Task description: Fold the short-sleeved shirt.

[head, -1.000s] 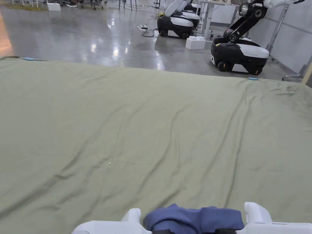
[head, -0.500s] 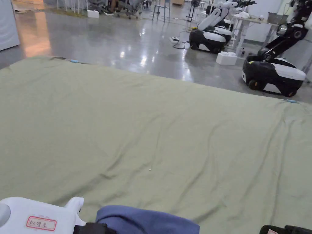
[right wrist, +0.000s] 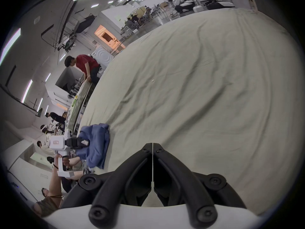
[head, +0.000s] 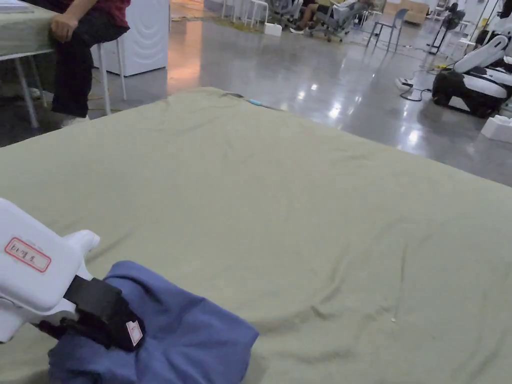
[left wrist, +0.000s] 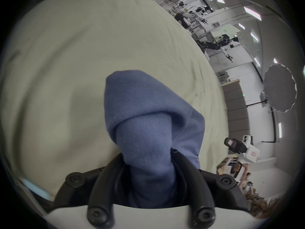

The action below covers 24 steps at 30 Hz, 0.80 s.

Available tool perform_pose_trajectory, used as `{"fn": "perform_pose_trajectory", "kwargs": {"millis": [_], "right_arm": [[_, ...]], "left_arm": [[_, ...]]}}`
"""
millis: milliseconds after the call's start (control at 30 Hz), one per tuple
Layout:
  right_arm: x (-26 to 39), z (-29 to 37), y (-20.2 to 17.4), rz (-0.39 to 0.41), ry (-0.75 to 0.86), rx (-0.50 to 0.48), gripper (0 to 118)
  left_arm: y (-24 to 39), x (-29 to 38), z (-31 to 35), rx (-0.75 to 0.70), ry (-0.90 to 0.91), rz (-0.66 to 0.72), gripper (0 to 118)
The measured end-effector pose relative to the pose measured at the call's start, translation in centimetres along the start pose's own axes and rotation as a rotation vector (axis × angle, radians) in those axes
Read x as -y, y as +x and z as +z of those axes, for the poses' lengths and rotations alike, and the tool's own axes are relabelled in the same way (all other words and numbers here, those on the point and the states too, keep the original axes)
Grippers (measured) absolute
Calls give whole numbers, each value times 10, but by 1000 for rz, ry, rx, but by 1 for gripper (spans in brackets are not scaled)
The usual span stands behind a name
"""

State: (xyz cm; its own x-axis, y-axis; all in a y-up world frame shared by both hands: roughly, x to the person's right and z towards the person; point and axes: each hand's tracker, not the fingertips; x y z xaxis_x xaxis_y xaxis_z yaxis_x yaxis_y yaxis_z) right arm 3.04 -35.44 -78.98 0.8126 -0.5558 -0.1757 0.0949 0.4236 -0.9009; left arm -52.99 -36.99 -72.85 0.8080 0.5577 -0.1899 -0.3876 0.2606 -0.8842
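Note:
The blue short-sleeved shirt (head: 185,332) lies bunched on the green-covered table (head: 300,210) near its front left corner. My left gripper (head: 120,330) is shut on it; in the left gripper view a thick roll of the shirt (left wrist: 145,125) is pinched between both black jaws. My right gripper (right wrist: 152,145) hovers over bare green cloth, shut with nothing in it. It appears far off in the left gripper view as the right gripper (left wrist: 231,143), held up beside the table. The right gripper view has the left gripper (right wrist: 85,143) and the shirt (right wrist: 97,143) at its left.
The green cover (right wrist: 198,83) is wrinkled and stretches wide to the right and far side. A person in a red top (head: 75,30) leans on a neighbouring table at the far left. Wheeled robots (head: 472,85) and a white box (head: 497,127) stand on the floor beyond.
The head camera has swung to the left. The shirt, bunched between both grippers a second ago, is now held by the left gripper alone, and the right gripper has drawn away from it.

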Motion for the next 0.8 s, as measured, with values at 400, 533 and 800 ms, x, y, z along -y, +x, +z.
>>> {"fn": "perform_pose_trajectory", "kwargs": {"millis": [400, 533, 800], "right_arm": [[7, -41, -48, 110, -93, 33, 3], [8, -52, -54, 122, -111, 50, 3], [14, -73, -51, 107, -155, 64, 3]], "left_arm": [[-94, -73, 53, -255, 38, -13, 29], [-125, -82, 62, -284, 29, 28, 29], [-139, -87, 67, -368, 43, 126, 45]]}}
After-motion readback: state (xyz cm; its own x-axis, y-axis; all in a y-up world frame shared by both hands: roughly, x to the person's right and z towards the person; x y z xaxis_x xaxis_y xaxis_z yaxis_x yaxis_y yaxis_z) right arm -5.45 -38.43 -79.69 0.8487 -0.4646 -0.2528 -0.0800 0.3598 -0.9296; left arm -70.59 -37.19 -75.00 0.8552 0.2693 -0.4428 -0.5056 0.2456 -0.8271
